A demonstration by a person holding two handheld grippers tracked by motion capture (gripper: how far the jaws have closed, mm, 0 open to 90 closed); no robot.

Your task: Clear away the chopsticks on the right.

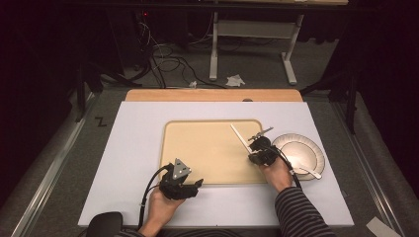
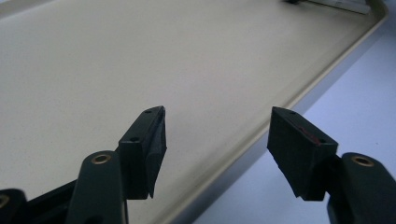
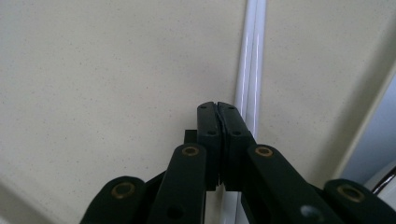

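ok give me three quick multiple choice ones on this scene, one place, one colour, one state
1. Relative to the tray, the plate lies: A to its left; B to its right; C on it.
2. The tray's colour: A beige; B blue; C red.
3. The left gripper has its fingers: A apart, nothing between; B shut together; C clamped on a spoon.

Answers: B, the high view shows the plate beside the tray's right edge. A, its surface is beige. A, a bare gap shows between the fingers.
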